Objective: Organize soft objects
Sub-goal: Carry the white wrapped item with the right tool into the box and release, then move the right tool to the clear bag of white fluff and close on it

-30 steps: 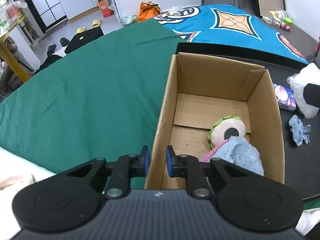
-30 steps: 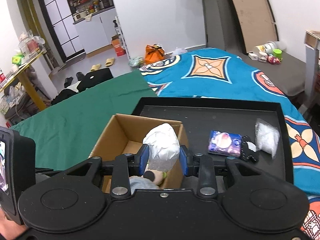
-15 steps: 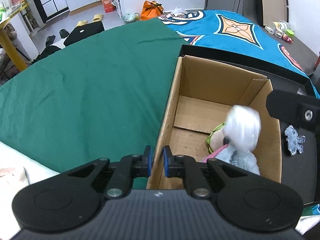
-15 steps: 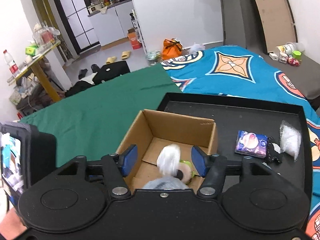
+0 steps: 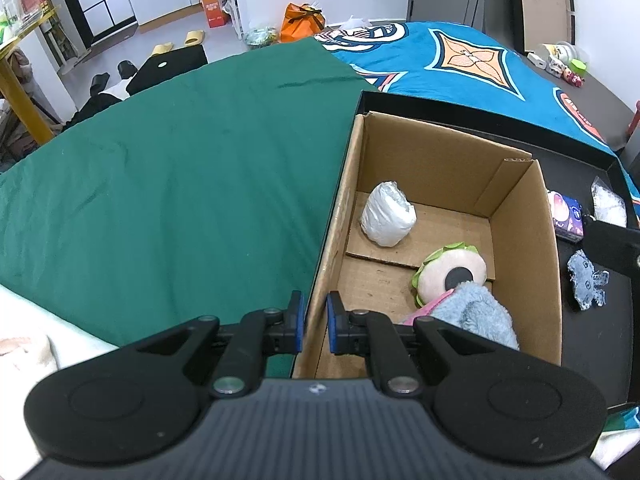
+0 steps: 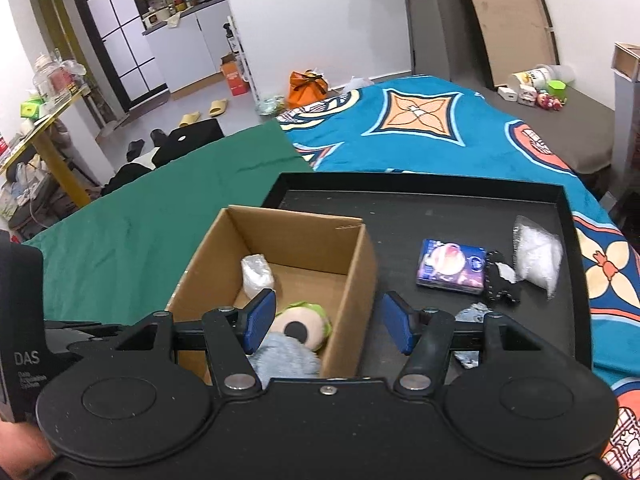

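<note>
- Right gripper (image 6: 329,322) hung above the cardboard box (image 6: 362,268), jaws apart and nothing between them.
- Left gripper (image 5: 315,323) was clamped on the box's near left wall, its blue pads pressing the cardboard from both sides.
- White wrapped bundle (image 5: 387,214) lay on the box floor by the left wall, apart from the green-rimmed plush (image 5: 452,270) and the blue fuzzy toy (image 5: 472,314).
- On the black tray (image 6: 420,182) remained a purple packet (image 6: 450,266), a clear bag (image 6: 536,252) and a small black-and-white toy (image 6: 502,276).
</note>
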Available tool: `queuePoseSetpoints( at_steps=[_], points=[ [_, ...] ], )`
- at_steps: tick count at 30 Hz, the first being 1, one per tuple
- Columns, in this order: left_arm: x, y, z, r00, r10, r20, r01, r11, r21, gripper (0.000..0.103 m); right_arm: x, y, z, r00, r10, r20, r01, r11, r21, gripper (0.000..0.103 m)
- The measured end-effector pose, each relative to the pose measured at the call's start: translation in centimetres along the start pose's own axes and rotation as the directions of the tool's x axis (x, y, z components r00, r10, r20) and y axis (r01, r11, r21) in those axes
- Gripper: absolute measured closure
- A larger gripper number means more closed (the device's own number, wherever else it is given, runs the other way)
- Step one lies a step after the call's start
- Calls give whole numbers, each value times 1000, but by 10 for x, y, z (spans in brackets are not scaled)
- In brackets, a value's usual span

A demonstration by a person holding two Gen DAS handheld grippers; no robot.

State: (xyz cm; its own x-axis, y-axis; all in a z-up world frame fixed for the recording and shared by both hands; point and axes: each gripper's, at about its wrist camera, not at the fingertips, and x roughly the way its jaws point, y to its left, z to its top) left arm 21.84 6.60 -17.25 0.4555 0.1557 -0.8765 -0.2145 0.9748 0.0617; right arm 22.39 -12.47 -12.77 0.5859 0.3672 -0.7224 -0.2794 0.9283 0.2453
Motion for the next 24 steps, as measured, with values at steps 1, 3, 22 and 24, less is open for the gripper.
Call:
queuePoseSetpoints(
  at_steps=[1, 3, 22, 24],
  points=[
    [0, -1, 0, 1000, 2, 1, -2, 1000, 4, 92, 0, -3, -1, 1000, -2, 0, 2, 1000, 2, 44],
    [0, -2, 0, 1000, 9, 1, -9, 1000, 9, 92, 0, -7, -2, 1000, -6, -1, 6, 1000, 3, 44],
    [-16, -21, 7, 998, 43, 39, -46, 997, 68, 54, -1, -84, -6, 996, -85, 17, 82, 988, 131, 20],
    [-15, -25, 7, 998, 49, 34, -52, 995, 80, 51, 1, -93, -7, 995, -98, 26, 94, 985, 144, 16]
  ],
)
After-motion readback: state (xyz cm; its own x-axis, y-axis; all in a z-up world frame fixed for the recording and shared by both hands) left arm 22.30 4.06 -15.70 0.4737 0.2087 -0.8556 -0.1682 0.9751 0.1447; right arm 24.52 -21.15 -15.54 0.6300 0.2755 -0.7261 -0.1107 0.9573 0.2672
